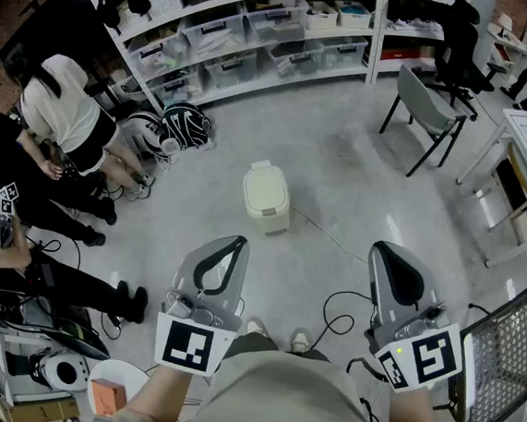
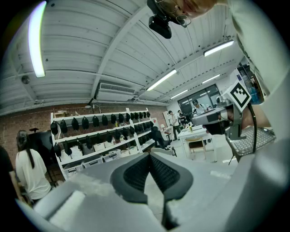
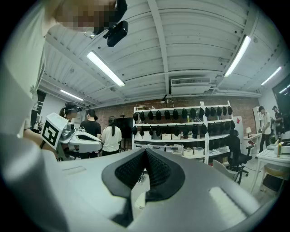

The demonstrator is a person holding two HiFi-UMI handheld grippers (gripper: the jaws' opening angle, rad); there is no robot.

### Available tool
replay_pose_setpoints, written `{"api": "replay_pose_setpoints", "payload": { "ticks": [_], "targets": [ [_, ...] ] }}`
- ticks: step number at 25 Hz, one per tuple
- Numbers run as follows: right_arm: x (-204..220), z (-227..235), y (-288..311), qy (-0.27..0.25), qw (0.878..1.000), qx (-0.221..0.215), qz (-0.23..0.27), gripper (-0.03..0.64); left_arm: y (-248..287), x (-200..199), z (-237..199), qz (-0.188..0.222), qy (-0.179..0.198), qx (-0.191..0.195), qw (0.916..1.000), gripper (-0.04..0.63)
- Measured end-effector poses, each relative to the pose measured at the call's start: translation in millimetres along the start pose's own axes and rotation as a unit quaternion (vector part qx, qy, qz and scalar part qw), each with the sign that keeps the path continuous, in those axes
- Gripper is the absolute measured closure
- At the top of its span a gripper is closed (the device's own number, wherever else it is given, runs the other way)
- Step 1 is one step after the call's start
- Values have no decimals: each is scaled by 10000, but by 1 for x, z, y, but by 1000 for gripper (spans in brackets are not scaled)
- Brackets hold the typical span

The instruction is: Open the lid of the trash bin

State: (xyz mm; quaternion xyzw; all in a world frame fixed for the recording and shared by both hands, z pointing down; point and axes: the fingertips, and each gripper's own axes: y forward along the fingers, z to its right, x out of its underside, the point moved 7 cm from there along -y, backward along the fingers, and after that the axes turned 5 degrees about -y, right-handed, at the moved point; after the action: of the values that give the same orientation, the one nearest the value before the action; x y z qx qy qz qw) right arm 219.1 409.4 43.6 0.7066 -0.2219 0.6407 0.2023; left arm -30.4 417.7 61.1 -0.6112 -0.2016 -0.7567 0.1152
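**Tools Poised, Bin Lid Down**

The left tool (image 1: 238,241) and the right tool (image 1: 386,249) hang low in the frame, each with its jaws pressed together and nothing between them, as both gripper views confirm. Both point up the frame toward the cream trash bin (image 1: 267,196), which stands alone on the pale floor (image 1: 342,167) at frame centre, well apart from either tool, with its lid (image 1: 266,183) closed. A thin cable (image 1: 322,231) trails across the floor from the bin's lower right. Seated people (image 1: 64,112) crowd the left edge, and stocked shelves (image 1: 262,29) span the top.

The bin looks light and unanchored, so a lift from one side would likely tip or skid it unless the other tool steadies it. Jaws left shut could slip off the rim, and the cable could snag a foot.
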Motion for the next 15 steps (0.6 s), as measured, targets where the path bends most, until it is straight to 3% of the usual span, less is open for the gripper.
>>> {"api": "replay_pose_setpoints", "payload": {
  "ticks": [15],
  "targets": [
    [4,-3,-9,131,9998,-99,-112,614,-8,-4,-1,-19,15,-175,9998,594]
  ]
}}
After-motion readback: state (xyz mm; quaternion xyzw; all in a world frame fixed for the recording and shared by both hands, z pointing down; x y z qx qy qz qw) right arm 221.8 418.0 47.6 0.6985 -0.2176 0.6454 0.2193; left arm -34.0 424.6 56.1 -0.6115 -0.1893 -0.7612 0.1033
